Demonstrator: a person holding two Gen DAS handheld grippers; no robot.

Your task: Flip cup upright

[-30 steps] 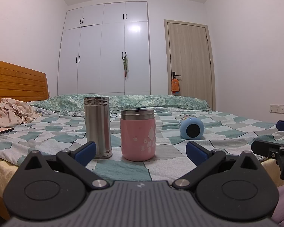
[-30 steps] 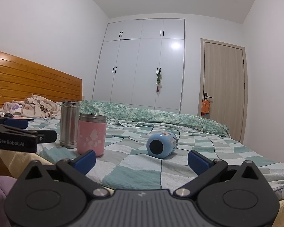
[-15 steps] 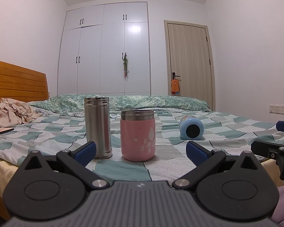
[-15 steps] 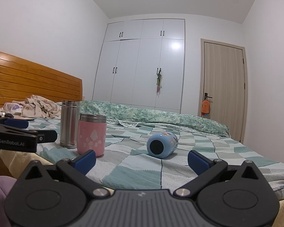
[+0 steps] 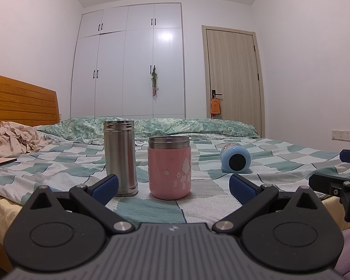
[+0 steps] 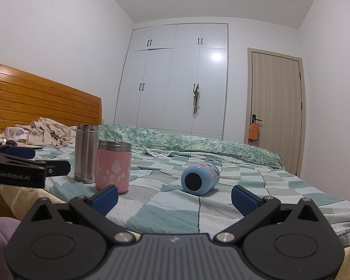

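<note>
checkered bed, blue cup lying sideways, pink jar upright, my left gripper and right gripper fingers spread, empty

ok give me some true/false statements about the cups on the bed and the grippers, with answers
1. The light blue cup lies on its side on the checked bedspread. True.
2. The pink cup with a steel rim is tipped over. False: it stands upright.
3. The tall steel flask stands left of the pink cup. True.
4. The right gripper grips the blue cup. False: it is open, short of it.
5. The left gripper is shut. False: it is open.
</note>
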